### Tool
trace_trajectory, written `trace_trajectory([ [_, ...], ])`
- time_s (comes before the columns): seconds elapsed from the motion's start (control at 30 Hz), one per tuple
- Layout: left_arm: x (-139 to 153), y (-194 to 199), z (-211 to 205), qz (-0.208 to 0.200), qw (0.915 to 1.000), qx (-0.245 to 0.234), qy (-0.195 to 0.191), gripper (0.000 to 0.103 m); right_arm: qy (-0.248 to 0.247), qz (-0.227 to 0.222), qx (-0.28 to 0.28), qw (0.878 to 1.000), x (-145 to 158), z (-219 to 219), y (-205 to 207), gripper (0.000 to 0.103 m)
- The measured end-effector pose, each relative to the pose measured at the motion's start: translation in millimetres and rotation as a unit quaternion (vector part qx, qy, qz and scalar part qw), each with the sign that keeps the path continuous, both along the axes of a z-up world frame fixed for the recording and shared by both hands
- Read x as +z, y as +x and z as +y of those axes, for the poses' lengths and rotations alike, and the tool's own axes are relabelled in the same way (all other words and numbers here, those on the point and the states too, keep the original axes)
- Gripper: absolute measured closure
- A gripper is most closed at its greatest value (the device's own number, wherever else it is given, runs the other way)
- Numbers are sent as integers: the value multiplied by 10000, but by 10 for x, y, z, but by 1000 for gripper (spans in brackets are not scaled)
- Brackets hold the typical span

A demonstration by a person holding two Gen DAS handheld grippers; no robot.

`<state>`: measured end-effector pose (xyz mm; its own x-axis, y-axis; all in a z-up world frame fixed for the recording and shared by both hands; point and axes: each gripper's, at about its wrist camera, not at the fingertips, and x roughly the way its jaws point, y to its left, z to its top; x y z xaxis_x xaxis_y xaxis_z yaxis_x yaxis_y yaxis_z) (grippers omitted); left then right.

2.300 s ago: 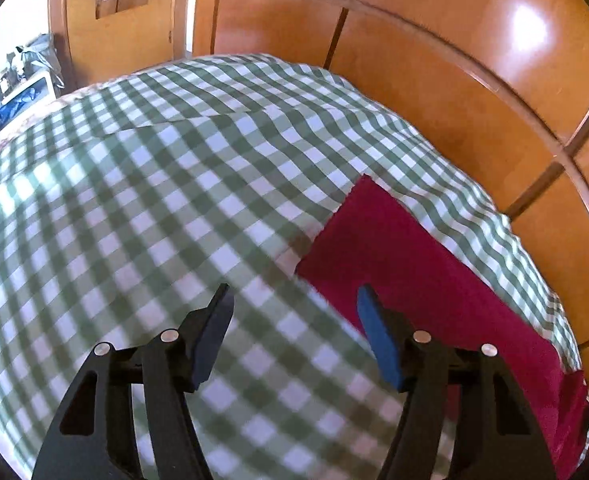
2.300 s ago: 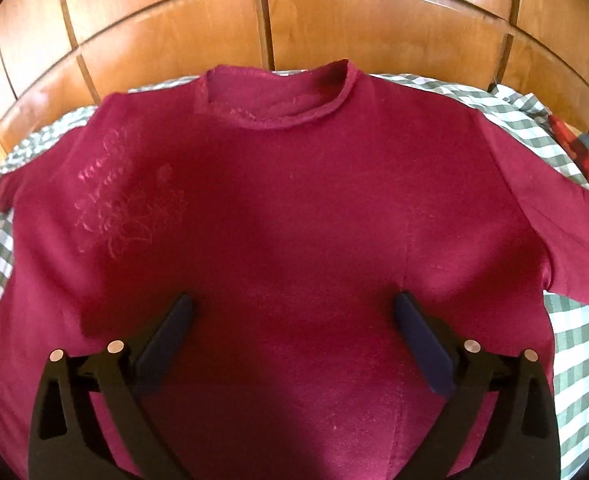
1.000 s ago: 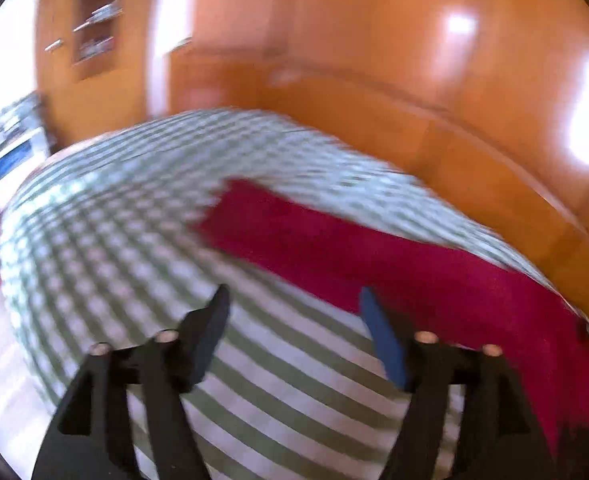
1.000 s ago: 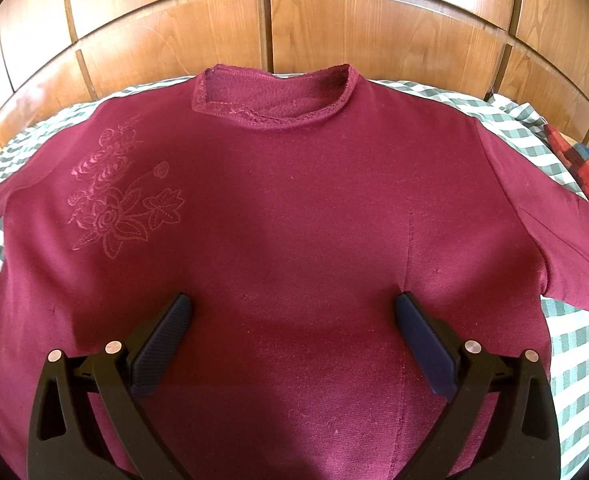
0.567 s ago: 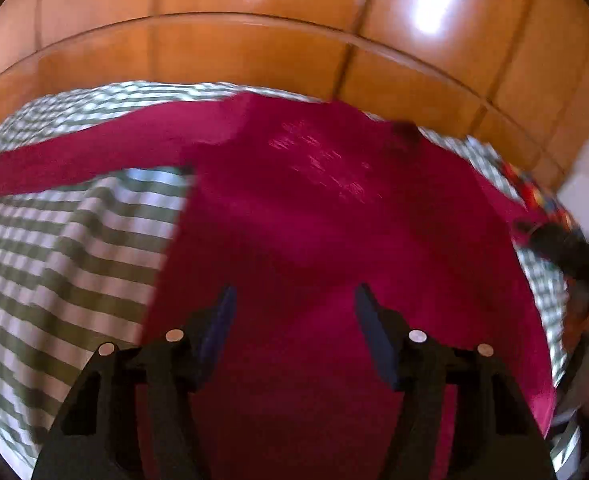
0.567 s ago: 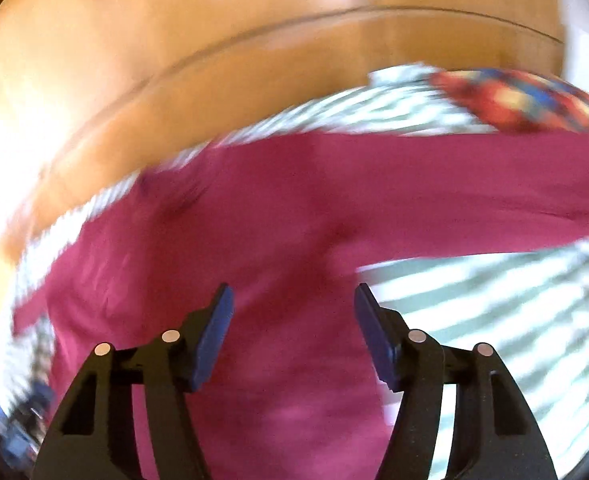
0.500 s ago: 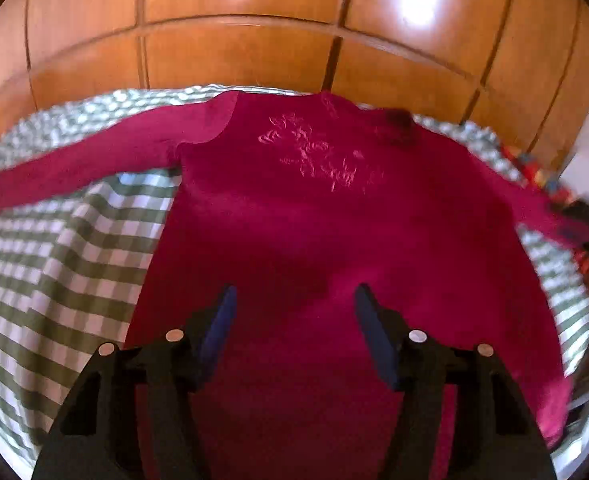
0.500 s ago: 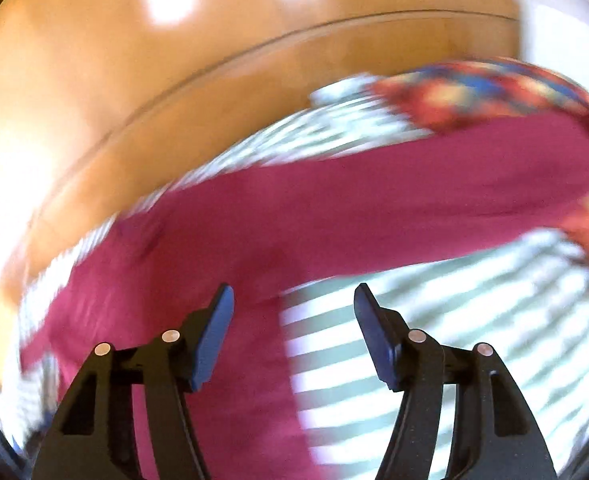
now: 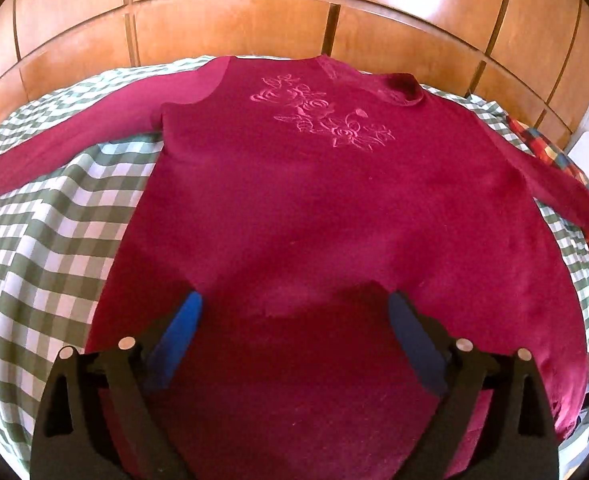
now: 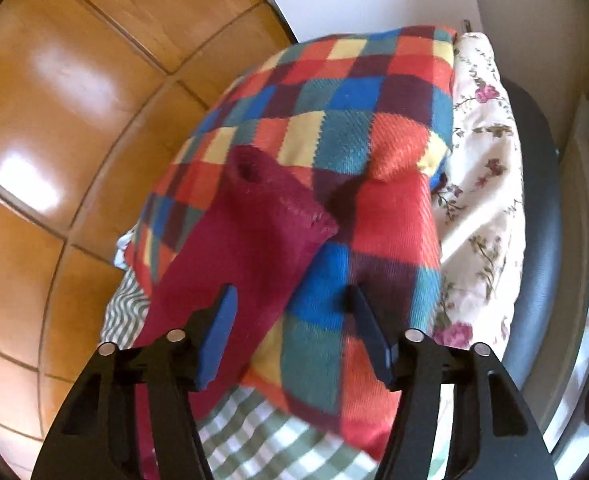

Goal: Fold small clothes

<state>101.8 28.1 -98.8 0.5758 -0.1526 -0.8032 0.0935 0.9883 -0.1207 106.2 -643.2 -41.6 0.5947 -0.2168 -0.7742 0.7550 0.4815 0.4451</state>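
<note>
A dark red long-sleeved sweater [image 9: 314,208] with a flower embroidery lies flat, front up, on the green checked bedspread [image 9: 42,240], sleeves spread out. My left gripper [image 9: 294,320] is open and empty above the sweater's lower body. In the right wrist view the sweater's right sleeve cuff [image 10: 266,208] rests on a multicoloured checked blanket [image 10: 334,120]. My right gripper [image 10: 290,320] is open just short of that cuff, with the sleeve lying between its fingers.
Wooden panelling [image 9: 234,12] runs behind the bed. The checked blanket [image 9: 554,152] lies at the bed's right end, over a floral white cloth [image 10: 482,184]. A dark round edge [image 10: 542,220] curves beyond it on the right.
My left gripper swung from the left sleeve and bare bedspread to face the sweater's body. My right gripper swung from the body to the right sleeve cuff. Both stayed open.
</note>
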Motion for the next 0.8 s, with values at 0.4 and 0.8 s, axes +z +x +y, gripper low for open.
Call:
trace_trajectory([
  [0.4,13,55,50,103,9996,-28,-277,8,-1061,-140,1278,9860,712,751,698,96],
  [0.8,229,187,317,-25,9958,167,-902,29,-640,-1379,4210,8942,1204,3492,1913,96],
])
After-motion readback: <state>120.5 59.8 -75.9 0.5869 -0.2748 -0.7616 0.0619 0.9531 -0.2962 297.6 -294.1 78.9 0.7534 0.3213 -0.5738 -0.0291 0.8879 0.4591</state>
